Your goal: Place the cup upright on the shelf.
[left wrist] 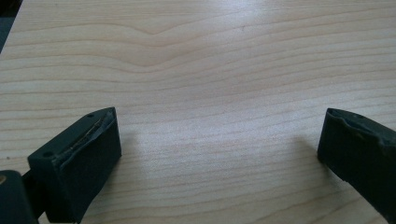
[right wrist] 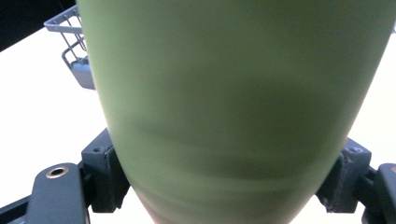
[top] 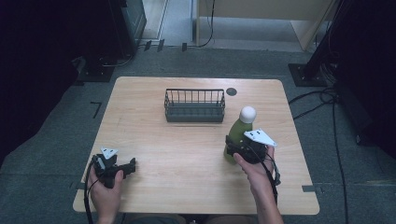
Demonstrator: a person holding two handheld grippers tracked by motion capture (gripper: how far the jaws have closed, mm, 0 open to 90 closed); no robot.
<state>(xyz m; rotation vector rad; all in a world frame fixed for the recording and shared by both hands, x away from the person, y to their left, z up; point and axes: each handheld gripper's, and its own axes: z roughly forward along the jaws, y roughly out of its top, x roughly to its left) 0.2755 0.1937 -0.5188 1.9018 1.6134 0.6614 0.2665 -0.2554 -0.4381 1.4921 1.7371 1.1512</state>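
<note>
The right gripper (top: 238,147) is clamped around a tall green bottle with a round white cap (top: 241,128), right of centre in the high view, near a dark wire basket (top: 194,105). At lower left, the left gripper (top: 122,166) rests spread apart over the pale wooden table (top: 187,154).

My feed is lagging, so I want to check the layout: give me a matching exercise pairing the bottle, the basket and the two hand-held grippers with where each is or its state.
Things:
1. green bottle
2. wire basket
3. left hand-held gripper
4. right hand-held gripper

States:
A. open, jaws apart over bare table wood
B. stands near the far middle of the table
C. jaws set against both sides of the bottle
D. upright, white cap on top, at the table's right

Pairs: 1-D, 2-B, 3-A, 4-C
</note>
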